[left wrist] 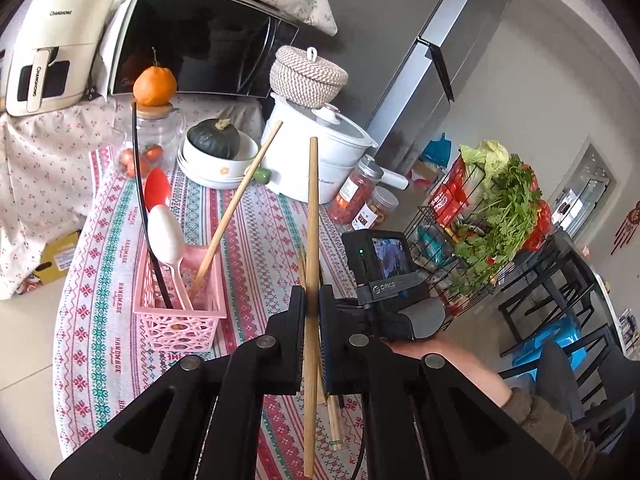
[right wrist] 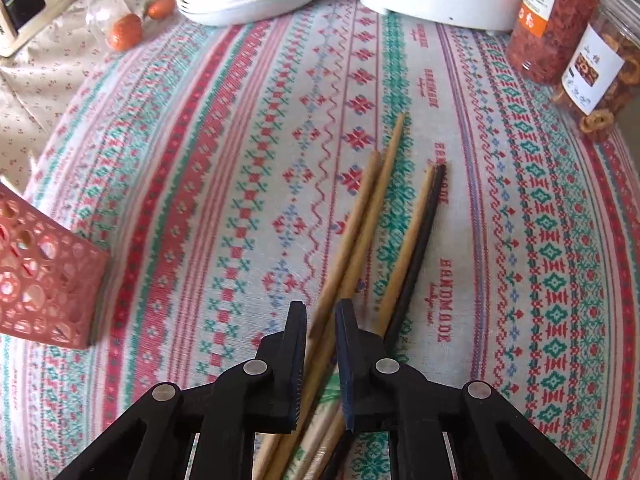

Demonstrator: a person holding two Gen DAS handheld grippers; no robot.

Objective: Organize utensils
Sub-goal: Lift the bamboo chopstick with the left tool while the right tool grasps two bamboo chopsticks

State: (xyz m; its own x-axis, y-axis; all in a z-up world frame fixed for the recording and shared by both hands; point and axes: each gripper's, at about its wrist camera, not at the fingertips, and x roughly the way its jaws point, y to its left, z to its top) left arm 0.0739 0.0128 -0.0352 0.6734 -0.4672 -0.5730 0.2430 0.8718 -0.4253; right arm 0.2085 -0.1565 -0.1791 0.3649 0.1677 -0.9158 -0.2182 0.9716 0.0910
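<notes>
My left gripper (left wrist: 312, 304) is shut on a wooden chopstick (left wrist: 313, 208) and holds it upright above the table. A pink basket (left wrist: 180, 312) to its left holds a white spoon (left wrist: 166, 232), a red spoon (left wrist: 157, 188), a black chopstick (left wrist: 140, 200) and a wooden chopstick (left wrist: 240, 196). My right gripper (right wrist: 320, 316) is low over several wooden chopsticks (right wrist: 360, 224) and one black chopstick (right wrist: 420, 240) lying on the tablecloth. Its jaws are narrowly apart around two wooden ones. The basket's corner (right wrist: 44, 272) shows at the left.
At the table's back stand a white cooker pot (left wrist: 320, 152), stacked white bowls with a squash (left wrist: 218, 160), a glass jar topped by an orange (left wrist: 154, 136), and two snack jars (right wrist: 560, 28). A vegetable rack (left wrist: 480, 220) stands to the right.
</notes>
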